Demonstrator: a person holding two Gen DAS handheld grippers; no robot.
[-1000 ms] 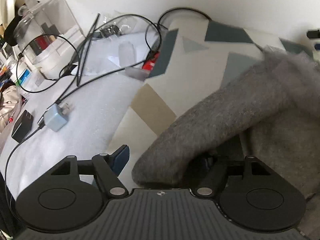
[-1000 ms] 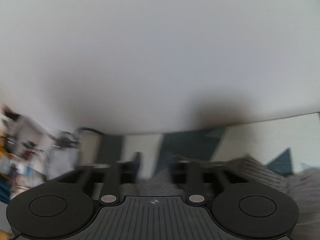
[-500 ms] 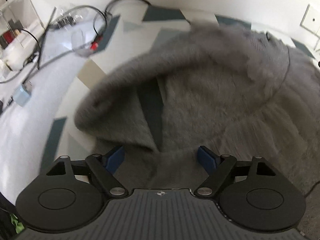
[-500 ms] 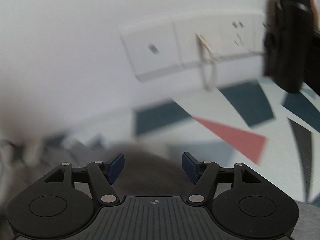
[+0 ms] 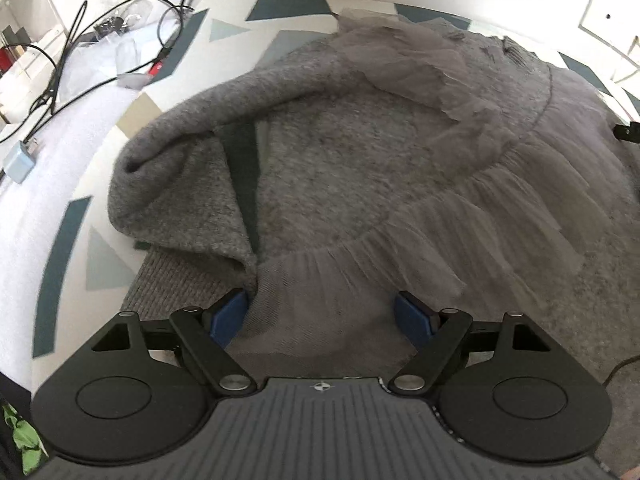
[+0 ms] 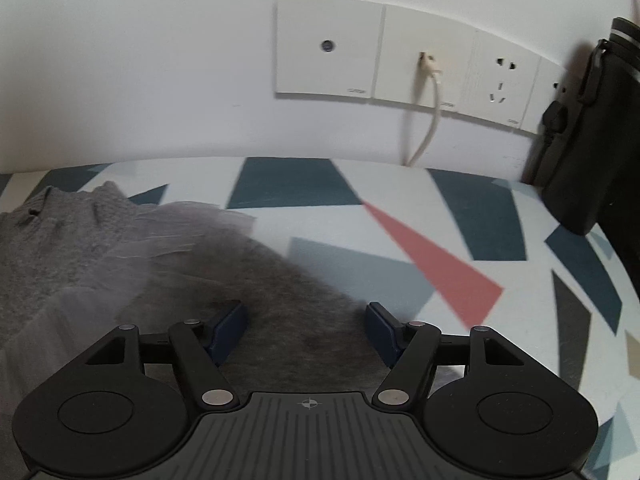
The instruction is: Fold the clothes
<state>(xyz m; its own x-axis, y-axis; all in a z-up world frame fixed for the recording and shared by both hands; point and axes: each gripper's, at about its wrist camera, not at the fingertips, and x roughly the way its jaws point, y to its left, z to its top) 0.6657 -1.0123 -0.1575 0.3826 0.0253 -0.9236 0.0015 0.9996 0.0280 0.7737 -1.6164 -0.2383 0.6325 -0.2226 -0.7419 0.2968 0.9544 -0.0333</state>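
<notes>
A grey knitted garment with a gauzy tulle skirt (image 5: 360,168) lies spread on a patterned cloth (image 5: 60,240). One knit sleeve (image 5: 180,184) is folded in over its left side. My left gripper (image 5: 322,316) hovers open over the pleated tulle near the garment's lower edge, its blue pads (image 5: 226,314) apart with nothing pinched. In the right wrist view, the garment's right part (image 6: 120,264) reaches under my right gripper (image 6: 306,330), which is open above the grey fabric and holds nothing.
Black cables (image 5: 80,60), a blue charger plug (image 5: 20,160) and a clear plastic box (image 5: 28,12) sit at the far left. On the wall (image 6: 160,60) are socket plates (image 6: 400,56) with a white cord (image 6: 428,116). A black bag (image 6: 588,144) stands at right.
The left gripper let go of the knit sleeve, opened and swung right over the garment. The right gripper also opened, tilted down from the wall and came to rest over the garment's right part.
</notes>
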